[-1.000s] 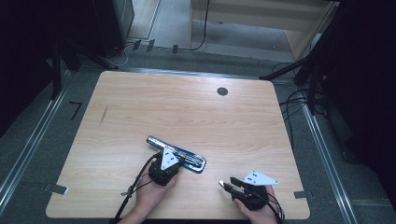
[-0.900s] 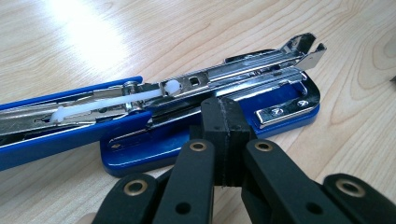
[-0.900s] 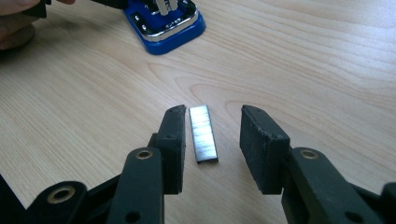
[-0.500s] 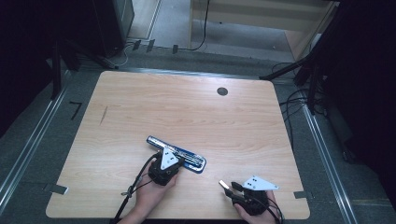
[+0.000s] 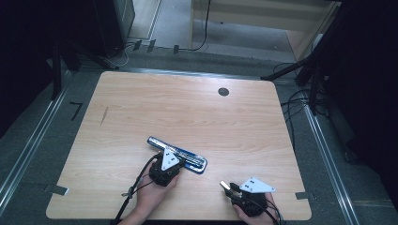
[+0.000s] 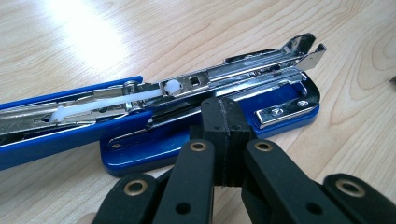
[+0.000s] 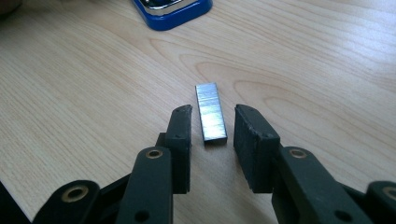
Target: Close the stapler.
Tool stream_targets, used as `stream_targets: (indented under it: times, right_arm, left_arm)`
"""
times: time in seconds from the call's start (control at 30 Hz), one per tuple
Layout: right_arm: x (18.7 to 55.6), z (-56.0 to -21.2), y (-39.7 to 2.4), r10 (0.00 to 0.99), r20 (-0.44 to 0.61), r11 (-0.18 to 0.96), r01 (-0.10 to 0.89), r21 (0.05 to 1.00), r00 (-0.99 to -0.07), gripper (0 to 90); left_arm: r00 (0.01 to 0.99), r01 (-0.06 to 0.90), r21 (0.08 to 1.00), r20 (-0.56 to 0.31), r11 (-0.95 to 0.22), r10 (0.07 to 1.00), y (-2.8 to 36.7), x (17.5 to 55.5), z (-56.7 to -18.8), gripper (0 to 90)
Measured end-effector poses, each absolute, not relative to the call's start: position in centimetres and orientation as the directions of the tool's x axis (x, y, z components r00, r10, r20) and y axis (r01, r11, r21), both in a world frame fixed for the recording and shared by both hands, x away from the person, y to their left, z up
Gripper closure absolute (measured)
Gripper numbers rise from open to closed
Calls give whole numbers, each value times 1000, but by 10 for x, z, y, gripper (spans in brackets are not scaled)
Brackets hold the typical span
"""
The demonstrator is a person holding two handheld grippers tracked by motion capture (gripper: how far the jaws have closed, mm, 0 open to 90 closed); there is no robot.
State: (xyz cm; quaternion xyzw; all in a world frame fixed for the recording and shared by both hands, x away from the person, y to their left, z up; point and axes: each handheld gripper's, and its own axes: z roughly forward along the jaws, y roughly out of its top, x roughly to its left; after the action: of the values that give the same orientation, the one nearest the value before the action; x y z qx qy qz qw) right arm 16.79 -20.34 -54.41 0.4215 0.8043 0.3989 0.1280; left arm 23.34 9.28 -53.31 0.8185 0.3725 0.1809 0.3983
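The short silvery strip of metal staples (image 7: 211, 112) lies flat on the table near its front edge, at about five o'clock from the table's middle. The right gripper (image 7: 212, 135) straddles the strip's near end; its jaws have just been closing, yet a gap shows on either side, so they are narrow but not gripping. At about ten o'clock from the strip, well apart from it, the blue-and-chrome stapler (image 6: 210, 107) lies swung open, its magazine channel bared. The left gripper (image 6: 223, 140), jaws pressed together with nothing between them, bears its tip down on the stapler's blue base.

Judging from this, the loading is at an early stage: the stapler is opened and steadied, while the strip is yet to be pinched, carried over and laid in the channel.

The pale wood-grain table (image 5: 197, 112) has a dark round grommet (image 5: 223, 92) at one o'clock. Around it lie grey floor, metal rails and loose cables.
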Motion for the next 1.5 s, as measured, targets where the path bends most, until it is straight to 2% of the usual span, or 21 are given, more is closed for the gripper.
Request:
stream_targets:
  times: [0.1,0.2,0.57,0.83,1.5]
  right_arm:
    - [168,-544,-202,779,121,331,568,753,-615,708]
    - [167,-546,-201,783,90,345,550,761,-615,795]
    - [168,-538,-205,784,108,319,546,775,-611,800]
    - [173,-529,-206,772,76,349,520,780,-631,800]
    - [191,-505,-195,735,78,362,486,795,-674,801]
  left_arm:
    - [657,466,787,-1,-405,754,93,233,-533,900]
    - [657,466,786,-1,-405,754,93,233,-533,900]
    - [657,467,786,-3,-404,754,93,234,-533,900]
    - [658,471,785,-10,-402,753,94,234,-533,900]
    - [657,472,785,-10,-401,754,94,234,-533,900]
